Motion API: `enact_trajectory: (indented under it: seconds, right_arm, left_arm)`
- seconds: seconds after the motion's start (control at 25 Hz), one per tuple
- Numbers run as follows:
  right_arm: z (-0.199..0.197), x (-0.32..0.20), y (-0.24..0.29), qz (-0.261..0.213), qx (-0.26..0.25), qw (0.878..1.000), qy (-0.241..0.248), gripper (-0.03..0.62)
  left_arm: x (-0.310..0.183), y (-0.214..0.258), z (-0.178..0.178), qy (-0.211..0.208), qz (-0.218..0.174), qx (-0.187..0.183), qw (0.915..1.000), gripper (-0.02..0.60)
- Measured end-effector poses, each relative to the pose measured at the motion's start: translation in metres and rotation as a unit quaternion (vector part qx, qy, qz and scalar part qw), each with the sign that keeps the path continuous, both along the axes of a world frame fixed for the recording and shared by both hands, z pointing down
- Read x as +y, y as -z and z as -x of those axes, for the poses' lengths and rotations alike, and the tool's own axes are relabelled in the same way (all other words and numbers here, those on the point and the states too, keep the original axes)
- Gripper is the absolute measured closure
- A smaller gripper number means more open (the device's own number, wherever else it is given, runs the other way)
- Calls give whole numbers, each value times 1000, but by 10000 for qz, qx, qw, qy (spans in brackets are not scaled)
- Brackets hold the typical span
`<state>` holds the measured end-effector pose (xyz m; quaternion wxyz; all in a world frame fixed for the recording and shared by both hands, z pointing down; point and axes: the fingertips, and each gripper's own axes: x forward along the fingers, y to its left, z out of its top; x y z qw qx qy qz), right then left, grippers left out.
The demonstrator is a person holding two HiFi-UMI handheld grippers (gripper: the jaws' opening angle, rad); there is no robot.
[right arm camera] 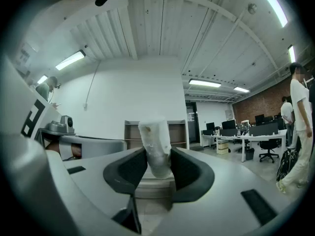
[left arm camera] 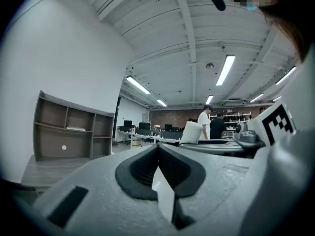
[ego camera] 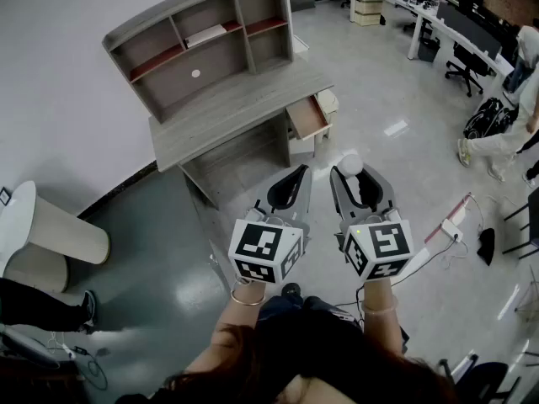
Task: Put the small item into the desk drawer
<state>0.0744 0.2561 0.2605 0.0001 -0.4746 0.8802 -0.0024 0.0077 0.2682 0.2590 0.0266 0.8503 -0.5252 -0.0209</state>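
Pointing level twd desk [ego camera: 236, 108]: L tongs [left arm camera: 158, 152] together, empty; R tongs [right arm camera: 157, 156] clamped on white roll [right arm camera: 154, 134].

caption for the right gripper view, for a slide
Right gripper, jaws shut on the small white item, facing the desk.

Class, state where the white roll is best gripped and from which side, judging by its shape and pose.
Grip the white roll low across its round sides, coming in level, as the right claw does. It stands upright and narrow, so a level squeeze likely holds it steady and leaves its top free.
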Motion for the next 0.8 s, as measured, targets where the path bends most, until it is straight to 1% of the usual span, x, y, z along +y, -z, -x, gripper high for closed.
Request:
enact_trajectory:
  seconds: [0.2,0.6,0.8]
  right_arm:
    - [20,-12,2,-38,-80,9999,-63,451]
    - [52,-33,-7,-31,126,9990,-437,451]
    - [64,-40,-10,15,119,9986,-521,451]
  left_arm:
    - [-13,-2,20,-63,9,13,10000,566]
    - [-36,-7,52,-382,24,45,9993,566]
    - [-42,-7,63,-485,30,46,9988,566]
